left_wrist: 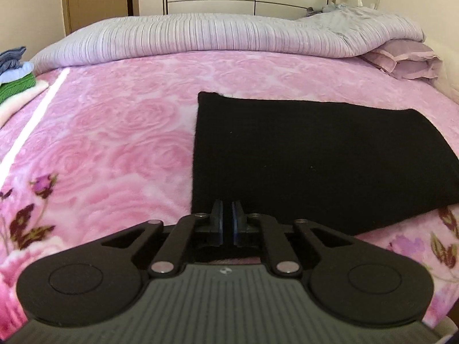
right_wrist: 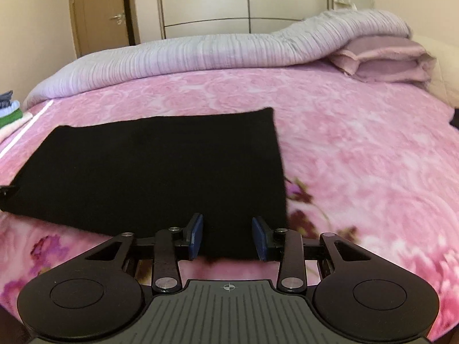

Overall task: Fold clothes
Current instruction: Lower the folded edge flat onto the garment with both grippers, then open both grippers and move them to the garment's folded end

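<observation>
- The left gripper (left_wrist: pixel 227 209) has its two blue-padded fingers drawn together with only a thin slit between them, at the near left edge of the black folded garment (left_wrist: pixel 321 157); whether any cloth is pinched in that slit I cannot tell.
- The right gripper (right_wrist: pixel 227 228) stands with its jaws apart; the garment's near right edge lies between the blue pads (right_wrist: pixel 197 235), and the pads do not press on it.
- The black folded garment (right_wrist: pixel 160 172) lies flat as a rectangle on the pink rose-patterned blanket (left_wrist: pixel 120 132), with both grippers at its near edge, one towards each near corner.
- Beyond the garment's far edge, a ribbed lilac quilt (left_wrist: pixel 200 37) is bunched along the far side of the blanket.
- Far right of the garment, mauve pillows (right_wrist: pixel 384 63) are stacked under the end of that quilt.
- Far left of the garment, at the blanket's edge, sits a small pile of folded clothes (left_wrist: pixel 15 77) in blue, green and cream.
- Behind the quilt, well past the garment, stand a pale wardrobe (right_wrist: pixel 243 3) and a wooden door (left_wrist: pixel 94 0) with a metal handle.
</observation>
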Action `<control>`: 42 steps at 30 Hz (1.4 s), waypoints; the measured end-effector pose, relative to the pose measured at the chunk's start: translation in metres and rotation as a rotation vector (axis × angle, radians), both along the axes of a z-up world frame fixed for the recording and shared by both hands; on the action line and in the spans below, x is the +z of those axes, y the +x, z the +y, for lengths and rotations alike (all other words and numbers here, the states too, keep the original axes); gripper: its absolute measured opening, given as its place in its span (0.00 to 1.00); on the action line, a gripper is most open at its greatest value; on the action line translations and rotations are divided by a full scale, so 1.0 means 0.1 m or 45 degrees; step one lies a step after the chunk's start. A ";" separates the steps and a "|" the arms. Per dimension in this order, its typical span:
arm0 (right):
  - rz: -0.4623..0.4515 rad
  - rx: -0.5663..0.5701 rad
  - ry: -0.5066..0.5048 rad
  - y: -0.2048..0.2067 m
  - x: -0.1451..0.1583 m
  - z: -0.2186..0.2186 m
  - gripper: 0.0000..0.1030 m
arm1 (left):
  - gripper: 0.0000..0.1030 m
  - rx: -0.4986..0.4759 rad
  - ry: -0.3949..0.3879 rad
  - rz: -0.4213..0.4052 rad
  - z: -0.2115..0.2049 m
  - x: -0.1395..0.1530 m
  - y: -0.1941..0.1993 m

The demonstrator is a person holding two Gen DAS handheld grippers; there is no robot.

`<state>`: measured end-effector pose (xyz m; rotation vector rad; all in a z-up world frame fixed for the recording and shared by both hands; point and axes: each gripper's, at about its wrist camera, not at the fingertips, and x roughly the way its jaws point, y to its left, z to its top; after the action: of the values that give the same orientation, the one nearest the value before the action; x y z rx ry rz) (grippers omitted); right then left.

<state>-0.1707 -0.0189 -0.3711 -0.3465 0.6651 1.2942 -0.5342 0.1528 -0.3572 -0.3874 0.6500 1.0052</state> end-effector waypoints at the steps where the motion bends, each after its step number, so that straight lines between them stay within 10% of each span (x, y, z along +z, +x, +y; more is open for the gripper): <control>1: 0.036 -0.021 -0.004 0.03 0.02 -0.03 0.34 | 0.06 0.005 -0.014 -0.015 0.00 0.04 -0.01; 15: 0.082 -0.169 -0.042 -0.03 0.10 -0.07 0.21 | 0.11 0.136 -0.096 0.055 -0.18 0.17 0.18; 18: 0.161 -0.220 -0.073 -0.09 0.12 -0.19 0.22 | 0.27 0.150 -0.103 0.082 -0.35 0.27 0.19; 30: 0.224 -0.219 -0.050 -0.45 0.27 -0.54 0.39 | 0.29 0.101 -0.093 0.077 -0.86 0.47 0.14; 33: 0.236 -0.230 -0.039 -0.46 0.31 -0.57 0.44 | 0.35 0.116 -0.143 -0.065 -0.83 0.51 0.00; 36: 0.377 -0.260 -0.005 -0.37 0.28 -0.61 0.49 | 0.42 0.207 -0.368 -0.461 -0.63 0.40 -0.36; 39: 0.657 -0.333 0.059 -0.16 0.16 -0.64 0.50 | 0.42 0.356 -0.585 -0.807 -0.43 0.16 -0.68; 42: 1.001 -0.448 0.129 0.08 -0.03 -0.62 0.50 | 0.42 0.478 -0.648 -0.892 -0.26 0.00 -0.75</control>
<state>-0.1625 -0.0810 -0.3745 0.3818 1.2491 1.0960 -0.6091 0.1266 -0.3577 -1.2799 0.1794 0.9591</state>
